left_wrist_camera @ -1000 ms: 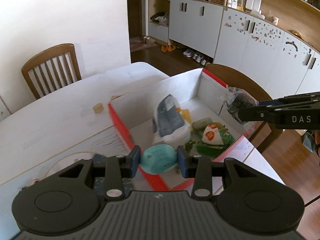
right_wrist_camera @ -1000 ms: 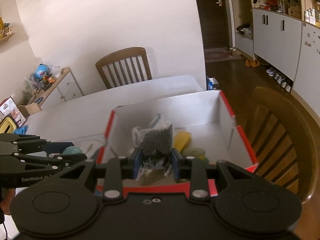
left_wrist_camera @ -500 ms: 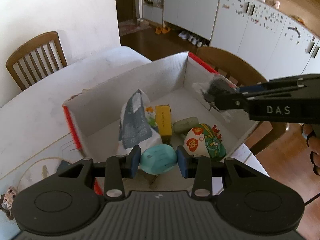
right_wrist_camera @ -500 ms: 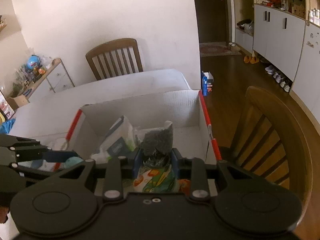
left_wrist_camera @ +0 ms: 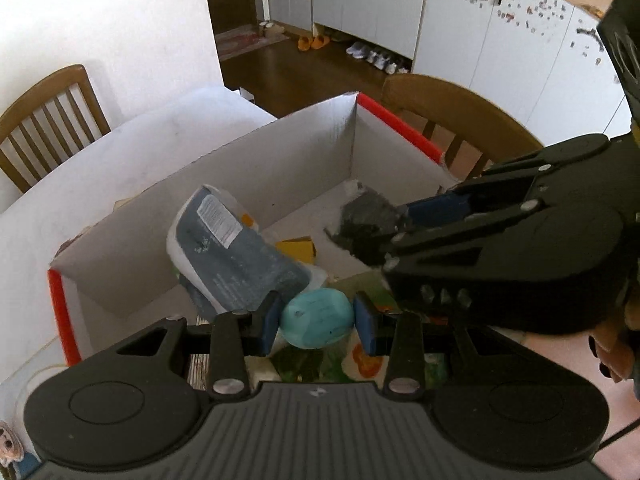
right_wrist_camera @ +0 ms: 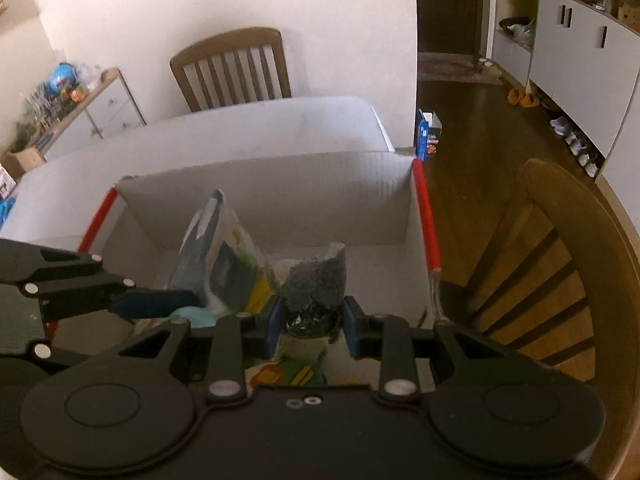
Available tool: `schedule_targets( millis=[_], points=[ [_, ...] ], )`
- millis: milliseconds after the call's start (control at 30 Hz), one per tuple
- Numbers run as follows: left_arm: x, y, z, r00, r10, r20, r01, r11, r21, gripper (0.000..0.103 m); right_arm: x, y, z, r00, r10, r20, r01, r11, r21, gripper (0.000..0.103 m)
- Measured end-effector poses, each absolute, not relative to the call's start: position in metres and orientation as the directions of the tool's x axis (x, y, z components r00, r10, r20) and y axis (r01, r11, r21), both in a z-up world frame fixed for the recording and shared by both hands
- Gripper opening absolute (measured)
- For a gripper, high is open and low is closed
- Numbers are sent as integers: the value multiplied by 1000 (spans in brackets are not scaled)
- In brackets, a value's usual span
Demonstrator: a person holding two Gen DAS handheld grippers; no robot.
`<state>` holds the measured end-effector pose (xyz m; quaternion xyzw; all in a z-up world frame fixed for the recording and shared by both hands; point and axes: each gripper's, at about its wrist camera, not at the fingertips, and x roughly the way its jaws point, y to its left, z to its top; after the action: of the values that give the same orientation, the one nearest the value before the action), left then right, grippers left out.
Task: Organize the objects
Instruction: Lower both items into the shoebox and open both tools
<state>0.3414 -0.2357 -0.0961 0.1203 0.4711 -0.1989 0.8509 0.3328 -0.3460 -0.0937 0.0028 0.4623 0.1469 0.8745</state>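
Left chair: a wooden slat-back chair (left_wrist_camera: 48,120) stands at the far side of the white table (left_wrist_camera: 132,152), against the wall.
Box: the white cardboard box (left_wrist_camera: 280,160) with red edges sits open on the table, under both my tools.
My left gripper (left_wrist_camera: 316,322): its blue pads are pinched on a turquoise egg-shaped object (left_wrist_camera: 317,323), one pad on each side, and I hold it over the near part of the box.
Turquoise object, from my right camera: only a sliver of it (right_wrist_camera: 192,316) shows beside the left tool's blue finger.
Grey-blue pouch: a soft pouch (left_wrist_camera: 236,256) with a white label leans tilted inside the box, just behind the turquoise object.
Yellow packet: a small yellow packet (left_wrist_camera: 298,248) lies on the box floor, right of the pouch.
Printed wrapper: a green and orange printed item (left_wrist_camera: 344,360) lies in the box below my left pads; I cannot tell what it is.
My right gripper (right_wrist_camera: 310,322): its pads are squeezed on a clear bag of dark grey contents (right_wrist_camera: 316,288), held upright over the box interior, right of the pouch.
Right chair: a second wooden chair (right_wrist_camera: 560,264) stands just beside the box's right wall.
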Motion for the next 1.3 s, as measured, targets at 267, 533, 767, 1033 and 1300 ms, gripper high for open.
schedule_targets(
  millis=[267, 533, 767, 1033, 1300],
  points=[
    [350, -239, -109, 461, -199, -865, 456, 889, 38, 39, 346, -343, -105, 487, 266, -832, -277, 950, 142, 30],
    [350, -237, -110, 471, -201, -859, 445, 895, 35, 40, 350, -345, -105, 473, 288, -833, -276, 946, 171, 33],
    [342, -231, -104, 497, -209, -843, 437, 899, 35, 56, 342, -351, -95, 478, 309, -823, -276, 941, 193, 42],
    [327, -217, -89, 516, -246, -821, 429, 904, -1, 56, 326, -357, -74, 508, 327, -797, -274, 938, 211, 48],
    [310, -197, -66, 543, -287, -789, 424, 905, -36, 56, 308, -357, -51, 542, 347, -765, -287, 933, 220, 51]
  ],
)
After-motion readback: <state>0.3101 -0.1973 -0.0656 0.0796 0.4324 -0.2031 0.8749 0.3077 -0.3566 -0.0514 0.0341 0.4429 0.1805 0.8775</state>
